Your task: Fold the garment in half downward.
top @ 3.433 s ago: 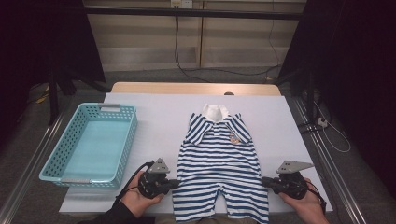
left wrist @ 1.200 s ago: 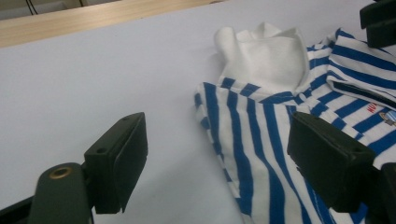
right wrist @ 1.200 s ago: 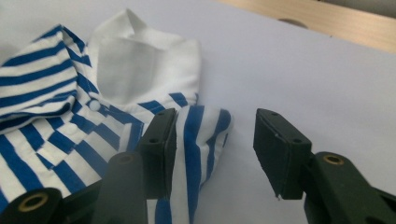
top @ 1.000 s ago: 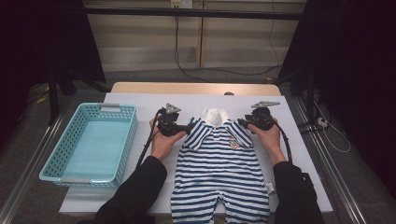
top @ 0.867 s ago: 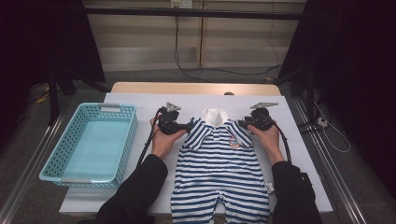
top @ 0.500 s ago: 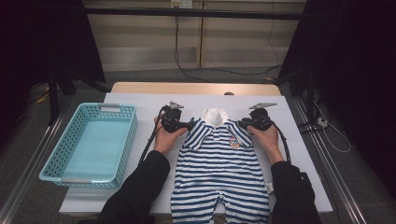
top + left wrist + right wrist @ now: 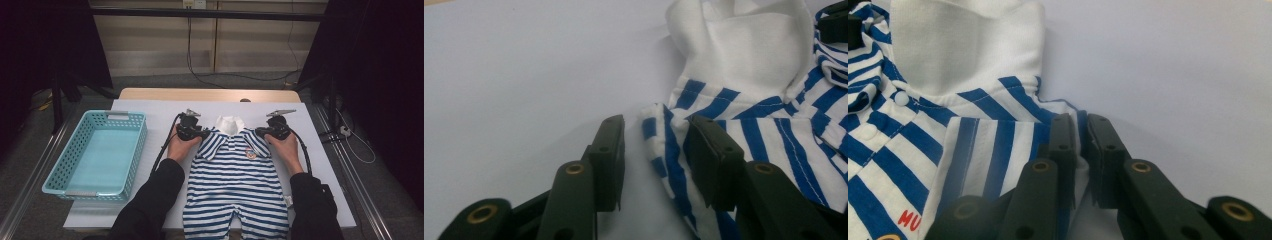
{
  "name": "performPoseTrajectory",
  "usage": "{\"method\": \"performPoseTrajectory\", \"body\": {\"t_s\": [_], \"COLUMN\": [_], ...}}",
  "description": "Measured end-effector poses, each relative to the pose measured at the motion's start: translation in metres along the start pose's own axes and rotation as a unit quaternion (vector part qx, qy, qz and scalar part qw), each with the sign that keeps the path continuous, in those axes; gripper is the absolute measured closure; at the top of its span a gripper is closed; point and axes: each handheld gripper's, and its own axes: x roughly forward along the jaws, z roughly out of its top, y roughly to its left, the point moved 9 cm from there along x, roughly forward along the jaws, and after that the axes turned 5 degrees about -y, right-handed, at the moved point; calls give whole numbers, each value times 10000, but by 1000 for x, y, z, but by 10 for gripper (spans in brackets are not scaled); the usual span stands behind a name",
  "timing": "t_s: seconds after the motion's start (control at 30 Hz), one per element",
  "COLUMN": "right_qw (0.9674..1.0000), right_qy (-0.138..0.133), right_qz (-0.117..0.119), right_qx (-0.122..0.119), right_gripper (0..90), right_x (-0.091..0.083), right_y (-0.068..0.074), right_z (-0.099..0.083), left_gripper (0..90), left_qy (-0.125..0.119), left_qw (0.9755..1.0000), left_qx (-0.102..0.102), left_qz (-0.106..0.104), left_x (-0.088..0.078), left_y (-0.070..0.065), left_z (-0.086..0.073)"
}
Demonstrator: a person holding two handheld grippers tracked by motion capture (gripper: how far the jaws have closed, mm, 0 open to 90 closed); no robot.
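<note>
At the far shoulders of the striped baby romper (image 7: 237,180) both our tongs have come up from its near hem. Our right gripper (image 7: 1079,131) has just been closing and now pinches the shoulder edge; our left gripper (image 7: 656,150) has been narrowing, with the striped edge between its jaws but a gap beside one pad, so no grip there yet. We judge a fold or lift comes next. The romper lies flat mid-table; the white table cover (image 7: 150,107) leaves room far and right, and the turquoise basket (image 7: 65,175) stands well apart at left.
</note>
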Motion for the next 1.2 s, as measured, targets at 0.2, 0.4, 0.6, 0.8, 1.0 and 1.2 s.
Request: {"method": "performPoseTrajectory", "body": {"t_s": [0.2, 0.4, 0.6, 0.8, 1.0, 1.2], "right_qw": [10000, 9999, 9991, 9980, 9965, 9954], "right_qy": [-7, -101, -328, -546, -765, -886], "right_qz": [1, 54, 21, 52, 73, 81], "right_qx": [42, 78, 275, 312, 336, 365], "right_gripper": [834, 864, 867, 867, 867, 867], "right_x": [0, 1, -3, -13, -19, -24], "right_y": [0, -2, -6, -8, -10, -11], "right_z": [0, 2, 8, 17, 26, 35], "left_gripper": [832, 874, 875, 874, 875, 874], "left_qy": [34, 31, -101, -315, -483, -569], "left_qw": [10000, 9999, 9998, 9992, 9987, 9981], "left_qx": [-14, -90, -93, -161, -112, -147], "left_qz": [-89, -79, -139, -200, -131, -187], "left_x": [-1, -1, -5, -14, -20, -25], "left_y": [-2, -1, 4, 7, 9, 11], "left_z": [-1, -1, 5, 15, 25, 30]}}
